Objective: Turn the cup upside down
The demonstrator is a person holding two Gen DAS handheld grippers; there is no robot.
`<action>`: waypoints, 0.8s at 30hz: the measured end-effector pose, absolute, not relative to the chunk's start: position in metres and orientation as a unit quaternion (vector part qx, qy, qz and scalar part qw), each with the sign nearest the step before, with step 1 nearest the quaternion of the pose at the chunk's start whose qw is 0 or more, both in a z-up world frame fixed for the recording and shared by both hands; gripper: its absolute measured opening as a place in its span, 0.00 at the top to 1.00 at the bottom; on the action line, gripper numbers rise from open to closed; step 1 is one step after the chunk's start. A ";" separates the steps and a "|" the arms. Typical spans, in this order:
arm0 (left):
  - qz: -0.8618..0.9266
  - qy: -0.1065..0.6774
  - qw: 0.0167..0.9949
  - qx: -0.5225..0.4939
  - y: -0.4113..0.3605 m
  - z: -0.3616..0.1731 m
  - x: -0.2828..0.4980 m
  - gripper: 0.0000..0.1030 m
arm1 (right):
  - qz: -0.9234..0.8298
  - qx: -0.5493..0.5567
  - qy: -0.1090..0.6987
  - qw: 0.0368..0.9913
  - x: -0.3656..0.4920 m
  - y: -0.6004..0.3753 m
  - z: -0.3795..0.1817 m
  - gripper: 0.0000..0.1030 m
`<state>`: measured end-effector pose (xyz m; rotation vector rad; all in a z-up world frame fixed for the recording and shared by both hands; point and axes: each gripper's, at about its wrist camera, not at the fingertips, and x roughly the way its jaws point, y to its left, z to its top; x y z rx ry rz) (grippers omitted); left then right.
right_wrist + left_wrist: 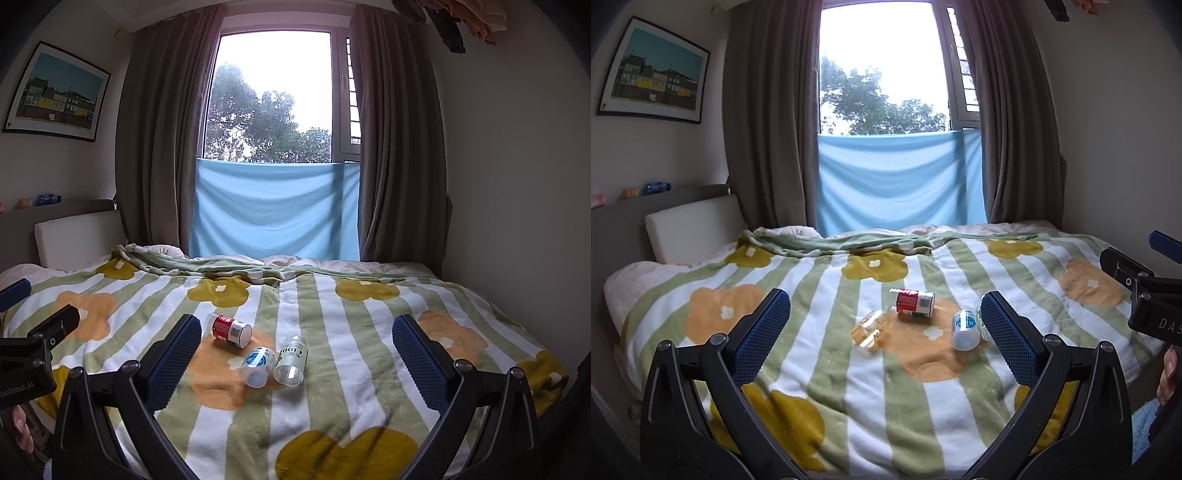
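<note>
Several small bottles lie on their sides on a flowered blanket. A red-labelled bottle (915,302) (232,330) lies farthest back. A blue-and-white labelled bottle (964,329) (256,365) lies nearer. A green-labelled clear bottle (292,360) lies beside it and is mostly hidden behind my finger in the left wrist view. A clear bottle with amber liquid (868,328) shows only in the left wrist view. No cup is evident. My left gripper (885,336) and my right gripper (296,352) are both open, empty, and held short of the bottles.
The bed (849,387) fills the foreground, with a white cushion (694,227) at its head on the left. Brown curtains and a blue cloth (899,181) hang at the window behind. The other gripper's body shows at each view's edge (1145,295) (33,354).
</note>
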<state>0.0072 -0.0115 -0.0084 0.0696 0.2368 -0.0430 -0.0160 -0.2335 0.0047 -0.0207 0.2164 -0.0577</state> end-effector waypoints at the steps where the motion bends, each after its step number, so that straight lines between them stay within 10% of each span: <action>1: -0.022 0.117 0.992 0.033 -0.011 -0.008 0.007 0.00 | -0.033 -0.012 0.107 0.994 -0.017 -0.233 0.004 0.00; 24: -0.023 0.109 0.994 0.021 -0.008 -0.009 0.002 0.00 | -0.040 -0.014 0.105 0.994 -0.015 -0.235 0.002 0.00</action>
